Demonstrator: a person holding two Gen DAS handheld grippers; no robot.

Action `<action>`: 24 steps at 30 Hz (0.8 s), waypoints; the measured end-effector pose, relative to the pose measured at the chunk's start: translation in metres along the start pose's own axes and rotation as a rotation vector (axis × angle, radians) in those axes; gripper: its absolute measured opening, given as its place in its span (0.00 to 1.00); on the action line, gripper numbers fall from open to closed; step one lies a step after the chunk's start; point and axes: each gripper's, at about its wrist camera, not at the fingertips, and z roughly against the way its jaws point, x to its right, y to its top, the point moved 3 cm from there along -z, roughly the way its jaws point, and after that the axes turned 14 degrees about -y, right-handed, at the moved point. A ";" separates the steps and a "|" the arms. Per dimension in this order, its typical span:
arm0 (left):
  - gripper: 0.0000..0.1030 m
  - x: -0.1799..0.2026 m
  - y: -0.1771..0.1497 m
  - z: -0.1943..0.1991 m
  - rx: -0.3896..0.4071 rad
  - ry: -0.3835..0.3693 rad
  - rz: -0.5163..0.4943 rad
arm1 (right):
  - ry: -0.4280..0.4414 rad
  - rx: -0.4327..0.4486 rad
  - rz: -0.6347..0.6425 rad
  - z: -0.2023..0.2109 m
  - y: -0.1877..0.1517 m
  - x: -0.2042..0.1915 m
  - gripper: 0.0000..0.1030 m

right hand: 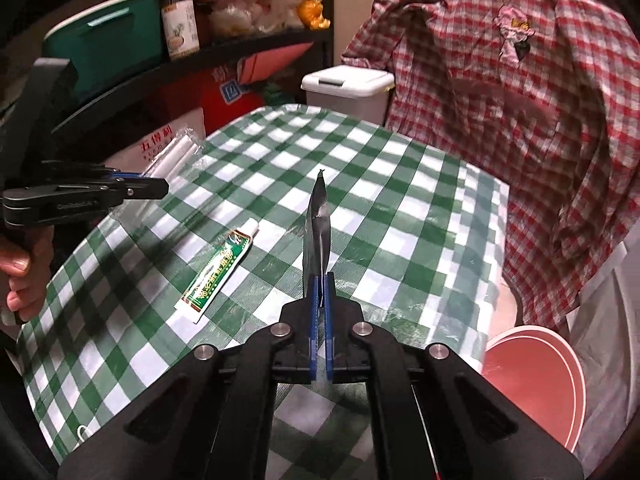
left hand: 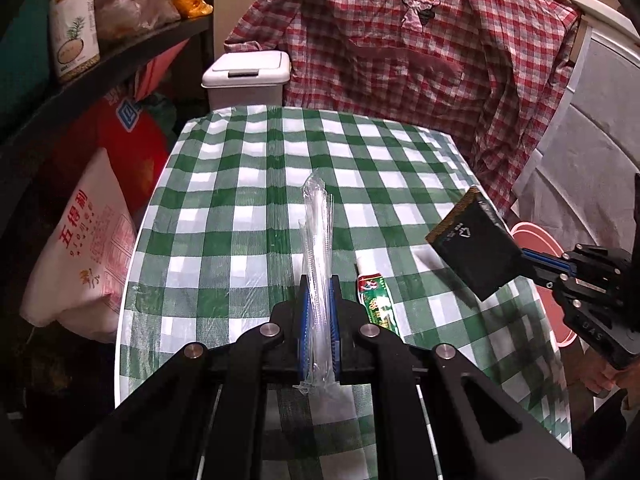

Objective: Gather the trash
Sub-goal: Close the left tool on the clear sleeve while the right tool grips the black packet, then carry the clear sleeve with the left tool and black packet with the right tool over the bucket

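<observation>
My left gripper (left hand: pixel 318 280) is shut on a clear plastic wrapper (left hand: pixel 317 232) with a white straw-like piece inside, held above the table; the wrapper also shows in the right wrist view (right hand: pixel 172 156). My right gripper (right hand: pixel 320 280) is shut on a black foil packet (right hand: pixel 318 236), seen edge-on; in the left wrist view the packet (left hand: pixel 474 246) hangs over the table's right side. A green and red tube (right hand: pixel 216 272) lies on the checked tablecloth between the grippers, also seen in the left wrist view (left hand: pixel 376 300). A white lidded bin (left hand: pixel 246 76) stands behind the table.
The table has a green and white checked cloth (left hand: pixel 248 200). A plaid shirt (left hand: pixel 400 60) hangs behind it. A shelf with a jar (left hand: pixel 74 28) and bags stands at left. A white sack (left hand: pixel 84 248) leans below. A pink basin (right hand: pixel 532 380) sits at lower right.
</observation>
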 end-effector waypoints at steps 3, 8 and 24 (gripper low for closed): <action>0.08 0.007 0.002 0.006 0.018 0.007 0.000 | -0.007 0.024 -0.019 0.014 0.001 0.006 0.03; 0.08 0.021 0.005 0.017 0.050 0.007 -0.006 | -0.026 0.063 -0.061 0.036 0.003 0.019 0.03; 0.08 0.071 0.015 0.044 0.162 0.002 -0.028 | -0.146 0.175 -0.229 0.106 -0.008 0.079 0.03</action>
